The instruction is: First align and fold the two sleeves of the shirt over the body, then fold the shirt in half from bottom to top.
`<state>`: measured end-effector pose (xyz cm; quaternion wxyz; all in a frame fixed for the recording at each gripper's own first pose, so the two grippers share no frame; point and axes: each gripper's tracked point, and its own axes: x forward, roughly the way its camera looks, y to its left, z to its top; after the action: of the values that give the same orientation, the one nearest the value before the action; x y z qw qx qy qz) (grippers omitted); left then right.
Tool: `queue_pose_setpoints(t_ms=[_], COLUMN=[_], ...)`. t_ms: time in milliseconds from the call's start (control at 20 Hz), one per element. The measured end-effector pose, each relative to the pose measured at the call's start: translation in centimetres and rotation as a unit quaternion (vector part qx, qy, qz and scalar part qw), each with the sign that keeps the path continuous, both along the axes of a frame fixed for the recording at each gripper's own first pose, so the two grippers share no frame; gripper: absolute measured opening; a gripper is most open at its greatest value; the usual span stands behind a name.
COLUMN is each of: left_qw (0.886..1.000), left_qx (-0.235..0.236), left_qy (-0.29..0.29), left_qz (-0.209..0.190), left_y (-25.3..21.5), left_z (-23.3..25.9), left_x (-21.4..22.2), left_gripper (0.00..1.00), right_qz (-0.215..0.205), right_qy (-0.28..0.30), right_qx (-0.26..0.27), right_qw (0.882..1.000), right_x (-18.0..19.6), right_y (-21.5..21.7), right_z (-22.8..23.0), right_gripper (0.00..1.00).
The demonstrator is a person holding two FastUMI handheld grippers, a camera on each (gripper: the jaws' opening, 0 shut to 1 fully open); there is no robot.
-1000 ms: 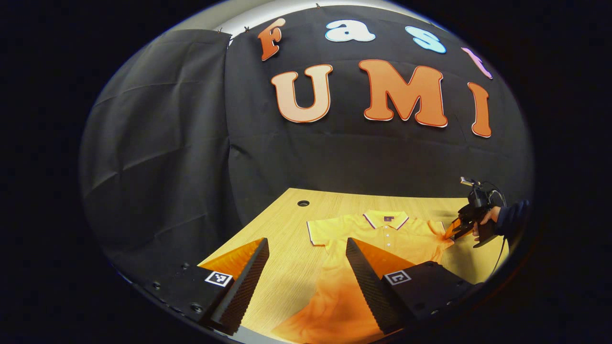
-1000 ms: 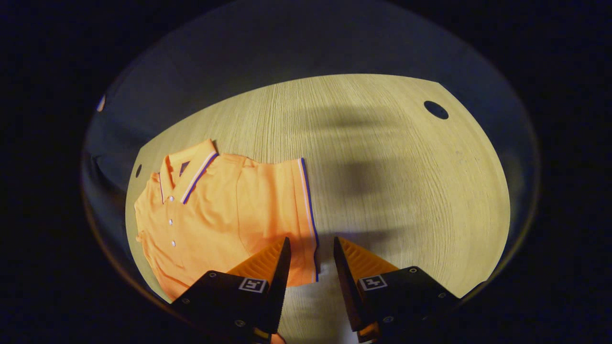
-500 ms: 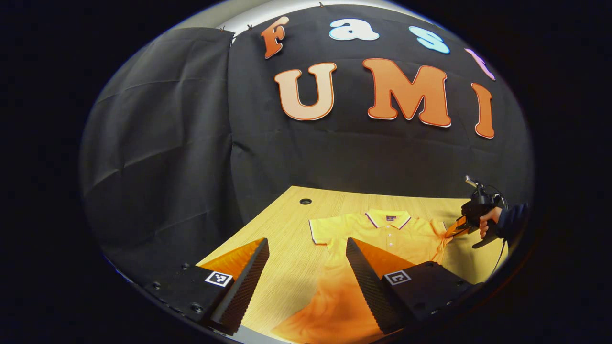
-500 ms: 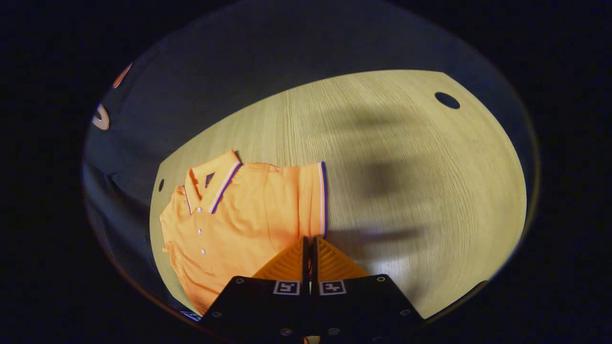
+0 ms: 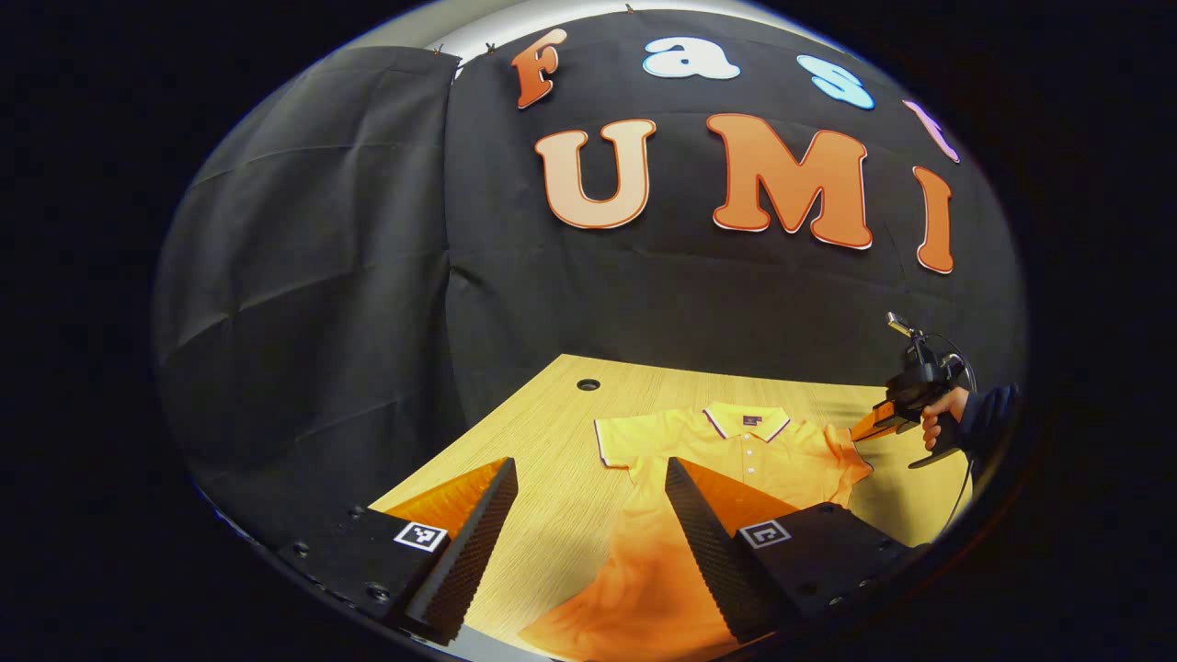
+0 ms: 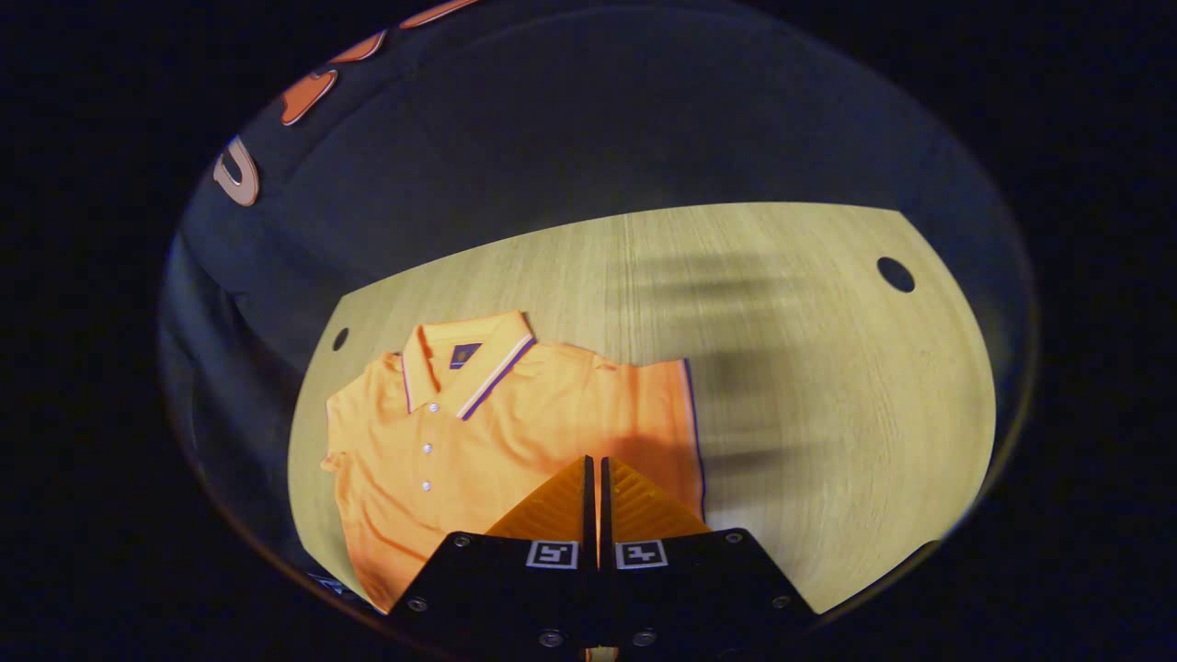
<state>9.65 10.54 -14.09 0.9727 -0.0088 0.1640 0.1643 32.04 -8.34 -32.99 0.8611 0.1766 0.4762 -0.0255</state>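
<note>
My right tongs (image 6: 594, 469) have gone from spread a second ago to closed, the two fingers side by side with only a thin slit between them. They are over the shirt's (image 6: 515, 432) right sleeve (image 6: 662, 418), but I cannot tell whether any cloth is pinched between them. In the right gripper view the shirt has swung round since then: the collar (image 6: 464, 359) now sits at about 11 o'clock from my fingertips and the striped sleeve hem runs at 1 o'clock, close beside them. In the left gripper view, my right tongs (image 5: 864, 427) and the hand (image 5: 938, 418) holding them stand at 3 o'clock, higher than a second ago, at the sleeve's edge.

My left tongs (image 5: 588, 478) are wide open as before and hold nothing; the shirt (image 5: 736, 450) lies flat on the wooden table (image 5: 542, 432), front up, its lower part running between and under my spread fingers toward 6 o'clock. The left sleeve (image 5: 625, 439) lies unfolded at 12 o'clock.
</note>
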Motion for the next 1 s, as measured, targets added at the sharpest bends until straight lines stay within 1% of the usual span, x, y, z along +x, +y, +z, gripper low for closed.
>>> queue_pose_setpoints(t_ms=[100,150,200,250,300,350,450,500,550,600,650,700,750,800,850,900,950,1000], left_qw=[1.000,1.000,1.000,1.000,1.000,1.000,1.000,1.000,1.000,1.000,1.000,1.000,1.000,1.000,1.000,0.999,0.999,0.999], left_qx=[-0.002,-0.004,-0.006,-0.009,-0.012,-0.013,-0.010,-0.009,-0.010,-0.011,-0.012,-0.013,-0.013,-0.014,-0.015,-0.017,-0.017,-0.019], left_qy=[0.002,0.003,0.005,0.006,0.008,0.009,0.012,0.013,0.015,0.019,0.024,0.027,0.026,0.025,0.026,0.027,0.030,0.034], left_qz=[0.006,0.009,0.012,0.015,0.017,0.018,0.018,0.016,0.014,0.012,0.010,0.009,0.007,0.005,0.003,0.001,0.001,0.003], left_y=[0.4,0.5,0.7,0.7,0.8,0.7,0.5,0.5,0.2,0.1,0.0,-0.1,-0.3,-0.4,-0.5,-0.6,-0.5,-0.4], left_z=[-0.2,-0.3,-0.3,-0.5,-0.6,-0.7,-0.8,-0.9,-1.0,-1.3,-1.6,-1.7,-1.7,-1.8,-1.8,-2.0,-2.1,-2.3], left_x=[-0.5,-0.6,-0.7,-0.8,-0.9,-0.8,-0.7,-0.7,-0.5,-0.3,-0.2,-0.1,0.1,0.2,0.4,0.3,0.5,0.4], left_gripper=[0.99,0.99,0.99,0.99,0.99,0.99,0.99,0.99,0.99,0.99,0.99,0.99,0.99,0.99,0.99,0.99,0.99,0.99], right_qz=[-0.024,-0.037,-0.044,-0.045,-0.038,-0.032,-0.016,-0.015,-0.010,0.003,0.018,0.029,0.033,0.027,0.016,-0.021,-0.051,-0.049], right_qy=[0.041,0.057,0.064,0.073,0.085,0.102,0.107,0.109,0.115,0.117,0.115,0.107,0.109,0.113,0.114,0.128,0.127,0.128], right_qx=[0.029,0.033,0.038,0.035,0.029,0.013,-0.013,-0.021,-0.022,-0.037,-0.065,-0.073,-0.053,-0.011,0.044,0.083,0.105,0.105], right_qw=[0.998,0.997,0.996,0.996,0.995,0.994,0.994,0.994,0.993,0.992,0.991,0.991,0.992,0.993,0.992,0.988,0.985,0.985], right_x=[-0.5,-0.6,-0.3,-0.3,-0.5,-0.8,-0.6,-0.5,-0.4,-0.6,-0.8,-0.3,-0.4,-0.4,-0.3,-1.2,0.1,-0.3], right_y=[-0.5,-1.0,-1.3,-1.9,-2.0,-2.4,-2.9,-3.0,-2.7,-2.7,-3.2,-3.4,-3.4,-3.1,-2.7,-3.1,-2.6,-2.8], right_z=[-1.4,-2.1,-2.5,-2.9,-3.6,-4.4,-5.3,-5.2,-5.2,-5.4,-5.8,-5.7,-5.5,-5.1,-5.0,-3.9,-6.0,-5.7], right_gripper=[0.02,0.13,0.19,0.28,0.31,0.49,0.55,0.46,0.55,0.54,0.57,0.44,0.33,0.25,0.23,0.23,0.02,0.01])
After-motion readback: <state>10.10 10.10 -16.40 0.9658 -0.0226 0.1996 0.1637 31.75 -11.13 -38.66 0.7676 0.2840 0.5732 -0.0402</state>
